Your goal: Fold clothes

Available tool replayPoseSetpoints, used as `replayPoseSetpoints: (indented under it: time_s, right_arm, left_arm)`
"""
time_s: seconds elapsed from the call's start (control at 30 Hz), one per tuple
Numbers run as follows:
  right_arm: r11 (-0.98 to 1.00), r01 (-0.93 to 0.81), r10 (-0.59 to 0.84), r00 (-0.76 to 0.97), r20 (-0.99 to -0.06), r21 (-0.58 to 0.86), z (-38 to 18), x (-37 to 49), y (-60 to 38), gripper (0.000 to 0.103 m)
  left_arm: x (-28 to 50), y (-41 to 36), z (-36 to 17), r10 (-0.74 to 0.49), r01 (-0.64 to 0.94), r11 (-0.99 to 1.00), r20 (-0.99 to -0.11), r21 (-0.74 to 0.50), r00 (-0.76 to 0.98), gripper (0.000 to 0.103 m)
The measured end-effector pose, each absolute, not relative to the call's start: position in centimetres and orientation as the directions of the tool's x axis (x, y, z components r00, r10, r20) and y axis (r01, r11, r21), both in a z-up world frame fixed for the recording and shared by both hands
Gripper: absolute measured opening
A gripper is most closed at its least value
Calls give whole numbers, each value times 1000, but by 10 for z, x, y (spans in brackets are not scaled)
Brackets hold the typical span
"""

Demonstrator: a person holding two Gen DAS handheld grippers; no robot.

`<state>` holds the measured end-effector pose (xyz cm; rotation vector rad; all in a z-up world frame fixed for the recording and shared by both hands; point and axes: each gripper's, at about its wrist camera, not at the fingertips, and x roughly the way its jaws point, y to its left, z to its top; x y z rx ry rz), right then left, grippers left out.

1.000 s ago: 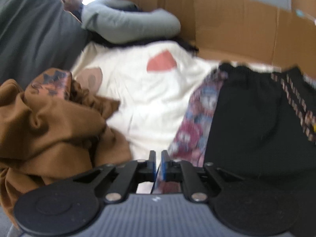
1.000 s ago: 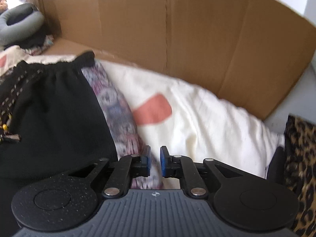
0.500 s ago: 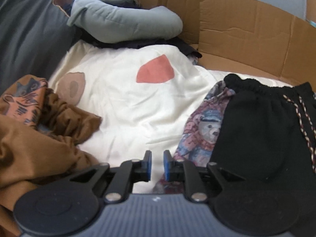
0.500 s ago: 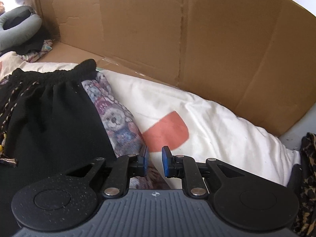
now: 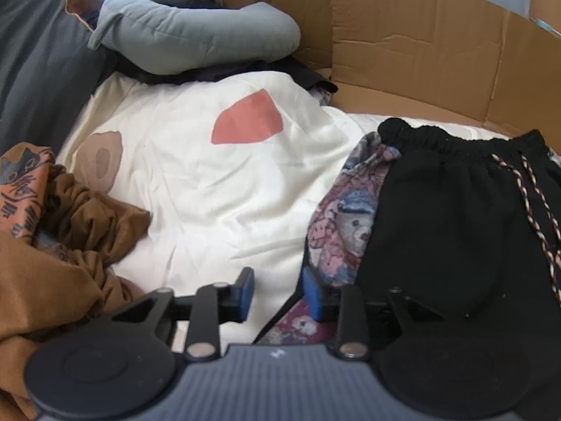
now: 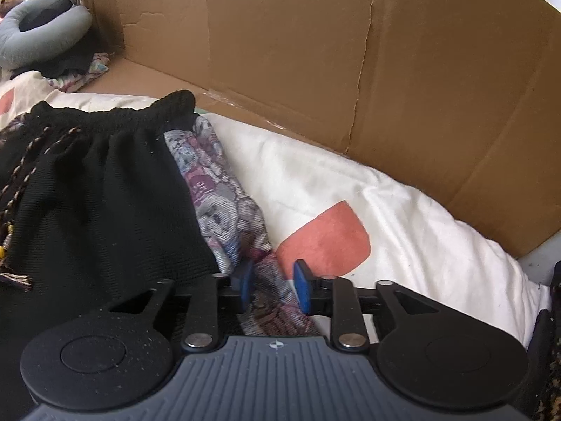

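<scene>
Black shorts [image 5: 455,217] lie flat on the bear-print garment [image 5: 343,224], on the cream duvet [image 5: 217,189]. Left gripper [image 5: 275,293] and right gripper [image 6: 271,284] are opening, pinching nothing, at either side of the shorts. Advice: take both layers together, lift evenly.

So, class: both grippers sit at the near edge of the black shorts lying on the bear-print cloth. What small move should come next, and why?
Probably ease each gripper down and forward onto the near edge. The left gripper and right gripper are both opening and grip nothing, while the black shorts lie flat on the bear-print cloth, not yet folded.
</scene>
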<state>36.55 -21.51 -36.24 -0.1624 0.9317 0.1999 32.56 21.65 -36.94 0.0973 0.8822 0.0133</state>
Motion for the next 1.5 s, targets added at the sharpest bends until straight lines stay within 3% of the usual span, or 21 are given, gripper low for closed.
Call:
replayPoseSetpoints:
  time_s: [0.23, 0.3, 0.33, 0.4, 0.57, 0.83, 0.93, 1.13, 1.37, 1.5]
  right_arm:
    - [962, -273, 167, 545, -822, 15, -369, 376, -220, 32]
    - [957, -290, 182, 538, -823, 22, -370, 376, -218, 18]
    - [953, -303, 181, 536, -825, 12, -370, 375, -215, 12]
    - [944, -329, 168, 536, -827, -21, -369, 373, -208, 7]
    - [936, -339, 122, 570, -813, -97, -362, 369, -203, 3]
    - [937, -295, 39, 619, -785, -186, -355, 374, -204, 3]
    - [943, -284, 34, 598, -801, -173, -360, 378, -203, 4]
    - [955, -268, 61, 598, -799, -128, -359, 381, -209, 4]
    - [955, -273, 68, 594, -802, -121, -361, 380, -209, 4]
    - [952, -279, 67, 594, -802, -127, -362, 379, -208, 4]
  left_arm:
    - [327, 211, -376, 6, 66, 996, -784, 61, 621, 35]
    - [326, 211, -378, 0, 74, 996, -784, 58, 621, 33]
    - [326, 210, -379, -3, 77, 995, -783, 57, 622, 31]
    - [326, 209, -379, -39, 107, 994, -787, 34, 615, 6]
    - [324, 199, -376, -8, 149, 983, -781, 109, 625, 1]
    - [327, 220, -364, 150, 11, 978, -738, 209, 657, 0]
    - [326, 237, -358, 131, -45, 990, -739, 135, 661, 1]
    - [325, 230, -351, 18, 14, 999, -724, 39, 690, 9]
    - [335, 211, -364, -31, 59, 998, -749, 11, 662, 10]
    - [340, 206, -375, -3, 75, 995, -771, 58, 637, 20]
